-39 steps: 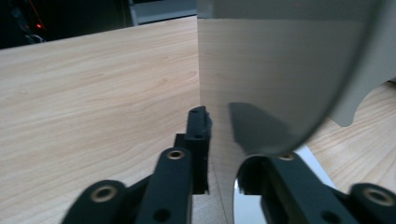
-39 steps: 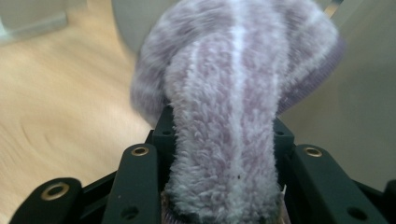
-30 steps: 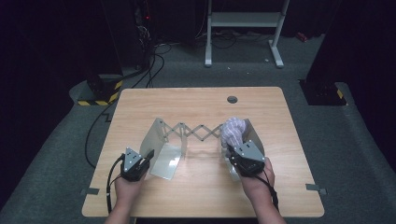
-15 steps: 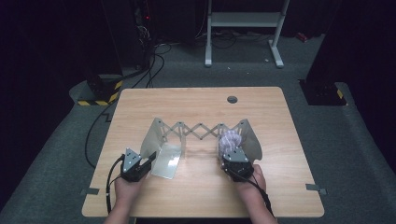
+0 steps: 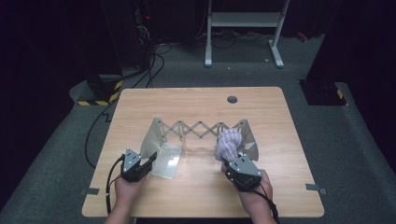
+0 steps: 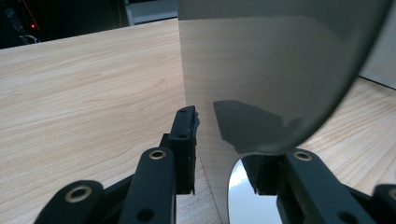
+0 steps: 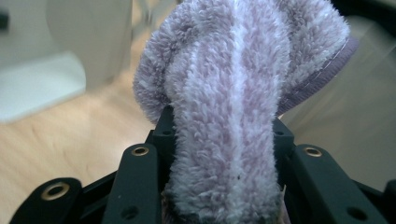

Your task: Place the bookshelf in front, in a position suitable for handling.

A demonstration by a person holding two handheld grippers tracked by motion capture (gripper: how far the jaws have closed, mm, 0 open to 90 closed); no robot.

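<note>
Wooden tabletop (image 5: 201, 100), rack (image 5: 201, 129) mid-table, left gripper (image 5: 148, 161) just opening around rack panel near front-left edge, right gripper (image 5: 227, 164) clamped on cloth (image 5: 229, 142)

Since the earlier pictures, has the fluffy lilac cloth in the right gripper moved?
Yes. The fluffy lilac cloth moved left, away from the rack's right metal end plate.

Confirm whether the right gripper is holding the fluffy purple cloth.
Yes, the right gripper has its jaws pressed on both sides of the fluffy purple cloth.

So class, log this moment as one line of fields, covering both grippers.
left gripper: jaws just opening around metal plate, pads apart | right gripper: shut on purple cloth | rack: on table
</note>
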